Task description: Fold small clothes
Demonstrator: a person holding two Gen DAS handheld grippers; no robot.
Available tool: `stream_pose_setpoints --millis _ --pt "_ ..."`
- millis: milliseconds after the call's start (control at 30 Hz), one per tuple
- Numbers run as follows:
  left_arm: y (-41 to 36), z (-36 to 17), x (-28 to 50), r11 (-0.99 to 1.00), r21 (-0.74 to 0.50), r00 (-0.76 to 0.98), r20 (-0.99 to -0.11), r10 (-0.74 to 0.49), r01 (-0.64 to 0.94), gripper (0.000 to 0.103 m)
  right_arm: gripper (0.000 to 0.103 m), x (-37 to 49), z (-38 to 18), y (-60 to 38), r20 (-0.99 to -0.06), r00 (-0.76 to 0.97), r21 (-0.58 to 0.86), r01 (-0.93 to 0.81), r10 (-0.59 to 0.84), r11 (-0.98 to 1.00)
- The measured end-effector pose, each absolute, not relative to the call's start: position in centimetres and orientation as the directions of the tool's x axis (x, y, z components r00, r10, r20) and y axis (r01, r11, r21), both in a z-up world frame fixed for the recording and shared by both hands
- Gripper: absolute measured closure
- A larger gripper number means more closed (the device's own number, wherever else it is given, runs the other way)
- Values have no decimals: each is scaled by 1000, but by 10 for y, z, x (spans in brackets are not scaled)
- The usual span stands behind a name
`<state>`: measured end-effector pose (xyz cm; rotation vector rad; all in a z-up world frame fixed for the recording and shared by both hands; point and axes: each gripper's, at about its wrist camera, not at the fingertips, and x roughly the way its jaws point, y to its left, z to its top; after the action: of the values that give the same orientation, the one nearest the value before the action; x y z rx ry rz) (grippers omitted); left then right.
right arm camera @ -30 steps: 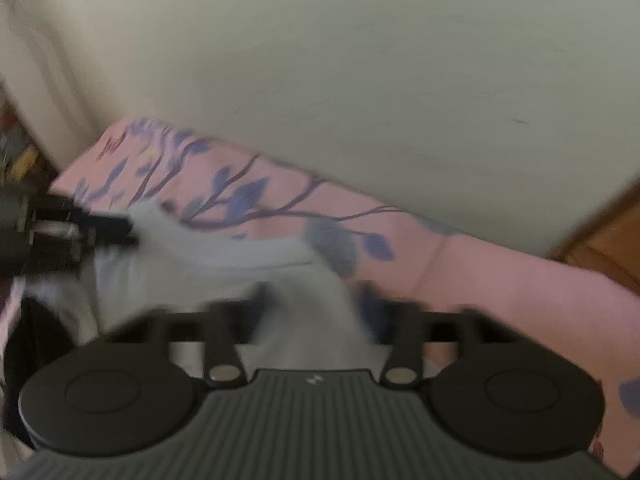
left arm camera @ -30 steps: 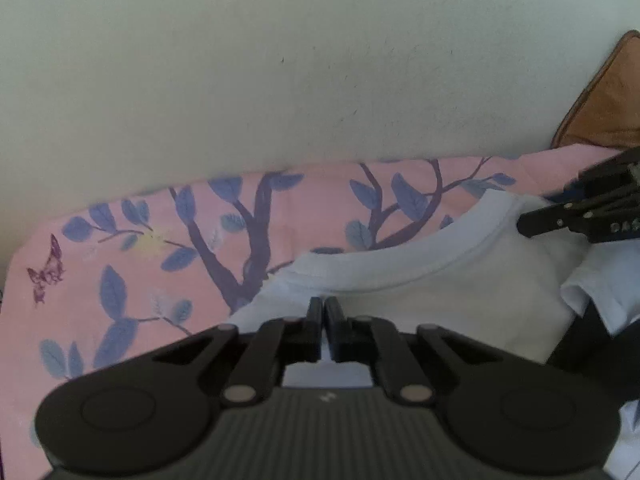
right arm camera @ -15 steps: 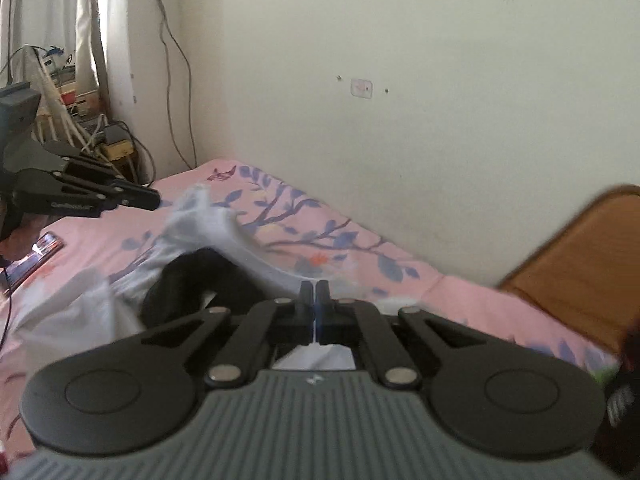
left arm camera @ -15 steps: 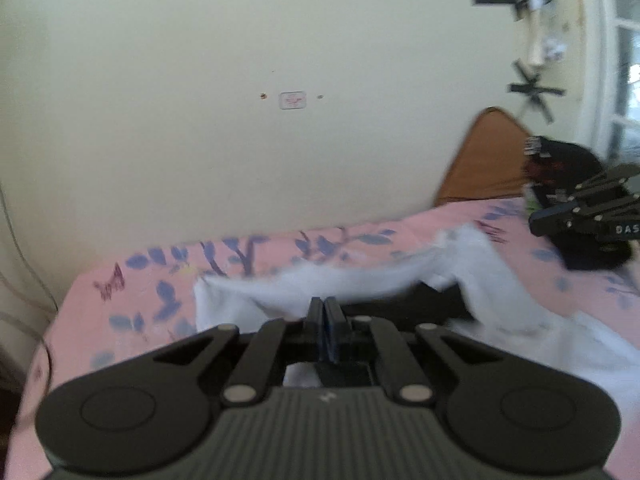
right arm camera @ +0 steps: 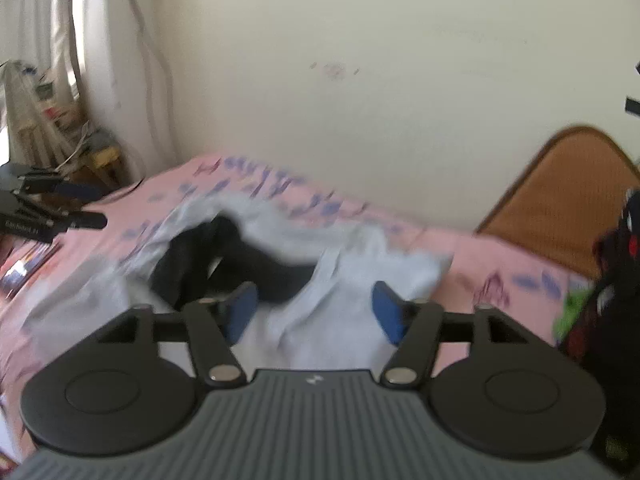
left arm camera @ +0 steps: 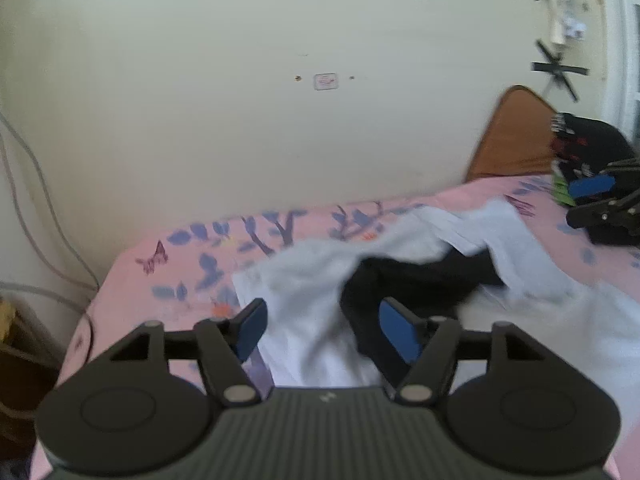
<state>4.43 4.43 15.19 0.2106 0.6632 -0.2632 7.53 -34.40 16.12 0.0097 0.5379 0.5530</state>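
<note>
Left gripper (left arm camera: 322, 330): its jaws have just been opening and now stand apart, blue pads facing each other; the white garment shows in the gap between them, but neither pad presses on it.
Right gripper (right arm camera: 314, 312): its jaws have also just been opening and stand wide apart; pale cloth lies in the gap, free of both pads.
White garment (left arm camera: 312, 280): a pale, almost bluish-white small piece of clothing, lying rumpled on the bedsheet just ahead of both grippers, its far edge humped up and blurred.
Dark cloth (left arm camera: 420, 276): a black piece tucked under the raised fold of the white garment, showing through the opening.
Bedsheet (left arm camera: 180, 248): pink, printed with blue leaves, purple branches and a butterfly; it carries the white garment and runs back to the wall.
Wall (left arm camera: 240, 100): cream, plain, rising directly behind the bedsheet.
Headboard (right arm camera: 568, 200): orange-brown and rounded, against the wall at the end of the bedsheet to the right of the white garment.
Dark pile (left arm camera: 584, 148): black clothing with red and green patches, on the bedsheet next to the headboard.
</note>
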Motion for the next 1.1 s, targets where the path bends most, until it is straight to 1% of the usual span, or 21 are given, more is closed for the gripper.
stream_pose_setpoints --millis 67,133,267,367,433,467,567,667,700,733,767,833,867,900,933,967,1000,1100 --pt "41 148 85 948 123 740 -657 -143 293 36 28 104 163 -341 -487 724 147 -484 489 863" --pt "36 138 124 948 136 716 -688 -118 287 36 27 140 160 -333 -512 718 155 -462 471 873" --pt "30 109 191 951 100 643 -756 -120 294 36 27 210 142 -317 -581 674 192 -432 457 881" --pt "26 87 222 945 80 597 -791 -134 318 36 27 247 125 -306 -627 633 214 -420 454 882" --pt "20 73 236 937 81 567 -813 -135 339 32 27 266 115 -302 -651 603 226 -425 461 877" --pt "19 67 241 935 80 553 -822 -134 346 31 27 274 110 -299 -662 588 231 -429 464 873" --pt "18 54 252 928 35 503 -848 -169 371 33 27 293 97 -291 -696 528 256 -451 487 855" --pt "13 50 253 916 17 489 -850 -197 400 46 27 302 87 -285 -715 488 263 -476 501 839" --pt "12 49 253 913 10 488 -848 -209 407 56 27 304 84 -283 -720 478 263 -483 504 835" --pt "10 49 251 910 0 488 -844 -222 415 73 27 305 82 -280 -723 471 262 -490 505 831" --pt "8 50 249 908 1 490 -842 -225 419 79 29 306 80 -278 -726 462 264 -497 509 827" --pt "2 51 244 909 42 508 -839 -193 414 99 42 303 75 -273 -728 450 262 -514 517 817" --pt "0 51 243 911 55 515 -838 -181 409 99 55 299 74 -269 -726 462 238 -525 509 817" --pt "-1 52 241 912 61 519 -837 -175 405 99 71 293 75 -265 -722 480 206 -538 498 817" --pt "-1 54 238 913 64 526 -833 -173 402 100 78 288 77 -263 -718 494 185 -545 491 818" --pt "-2 58 233 912 71 537 -826 -173 404 100 91 281 81 -262 -713 518 155 -540 472 827" --pt "-3 63 226 910 78 550 -817 -176 407 100 97 277 85 -262 -712 527 143 -537 464 831" --pt "-1 84 197 904 58 584 -781 -223 423 100 97 251 104 -271 -677 563 135 -538 474 832"
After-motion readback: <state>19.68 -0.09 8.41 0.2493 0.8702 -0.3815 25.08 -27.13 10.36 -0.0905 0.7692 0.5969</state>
